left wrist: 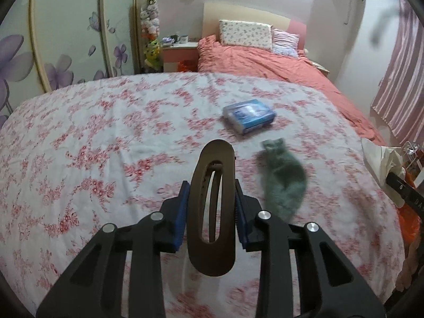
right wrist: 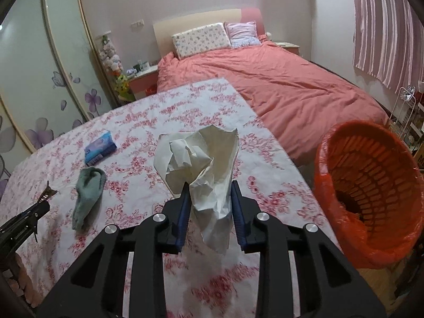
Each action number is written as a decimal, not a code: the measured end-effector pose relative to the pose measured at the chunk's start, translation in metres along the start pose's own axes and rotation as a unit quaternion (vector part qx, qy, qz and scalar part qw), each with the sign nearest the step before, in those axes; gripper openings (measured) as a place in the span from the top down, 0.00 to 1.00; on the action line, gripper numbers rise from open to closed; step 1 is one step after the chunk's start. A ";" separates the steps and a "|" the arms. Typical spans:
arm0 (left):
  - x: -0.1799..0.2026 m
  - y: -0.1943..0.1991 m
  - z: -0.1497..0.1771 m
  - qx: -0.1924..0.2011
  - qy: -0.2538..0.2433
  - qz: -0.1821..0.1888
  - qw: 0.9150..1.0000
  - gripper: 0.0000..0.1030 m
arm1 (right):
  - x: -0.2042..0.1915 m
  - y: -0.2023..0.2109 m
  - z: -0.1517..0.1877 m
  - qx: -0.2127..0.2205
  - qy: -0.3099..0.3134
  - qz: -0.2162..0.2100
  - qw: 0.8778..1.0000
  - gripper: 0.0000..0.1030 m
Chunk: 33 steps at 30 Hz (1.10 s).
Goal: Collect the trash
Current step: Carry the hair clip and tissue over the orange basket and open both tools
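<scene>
My left gripper (left wrist: 212,185) is shut on a brown hair claw clip (left wrist: 217,151), which stands upright between the blue pads above the floral tablecloth (left wrist: 106,132). My right gripper (right wrist: 210,185) is shut on a crumpled white paper (right wrist: 204,153), held off the cloth. An orange basket (right wrist: 322,159) lined with an orange bag stands to the right of the table, tilted toward me. In the right wrist view the left gripper (right wrist: 26,212) shows at the left edge. A grey-green sock (right wrist: 88,190) lies flat between the two grippers.
A blue tissue pack (right wrist: 100,150) lies farther back on the table. Behind the table are a bed with a coral quilt (right wrist: 291,87), a wardrobe with purple flowers (left wrist: 61,71) on the left and a wire rack (right wrist: 408,111) on the right.
</scene>
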<state>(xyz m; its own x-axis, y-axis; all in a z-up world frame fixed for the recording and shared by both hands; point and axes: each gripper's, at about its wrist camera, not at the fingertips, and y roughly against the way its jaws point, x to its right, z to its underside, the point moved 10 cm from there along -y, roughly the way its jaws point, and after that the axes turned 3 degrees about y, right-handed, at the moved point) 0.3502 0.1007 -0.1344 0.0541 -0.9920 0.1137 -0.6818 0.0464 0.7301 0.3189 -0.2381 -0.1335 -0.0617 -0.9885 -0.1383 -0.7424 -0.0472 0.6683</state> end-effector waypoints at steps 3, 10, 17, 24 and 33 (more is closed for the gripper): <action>0.022 0.016 -0.005 0.013 -0.010 0.016 1.000 0.70 | 0.010 0.020 -0.006 0.020 -0.012 -0.006 1.000 0.71; 0.085 0.050 -0.010 0.038 -0.042 0.059 0.997 0.70 | 0.038 0.060 -0.015 0.063 -0.029 0.001 0.998 0.71; 0.156 0.073 -0.003 0.045 -0.078 0.112 0.990 0.70 | 0.079 0.087 -0.016 0.092 -0.044 0.039 0.994 0.71; 0.235 0.085 0.006 0.036 -0.103 0.176 0.978 0.70 | 0.127 0.100 -0.017 0.109 -0.075 0.073 0.989 0.71; 0.339 0.085 0.026 0.024 -0.151 0.243 0.958 0.70 | 0.191 0.100 -0.014 0.116 -0.121 0.099 0.981 0.71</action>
<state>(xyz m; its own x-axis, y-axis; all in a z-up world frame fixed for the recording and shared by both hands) 0.2917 -0.2346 -0.0517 -0.4873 -0.8432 0.2271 -0.6055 0.5136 0.6079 0.2423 -0.4341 -0.0825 -0.3547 -0.9108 -0.2111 -0.8307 0.2034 0.5183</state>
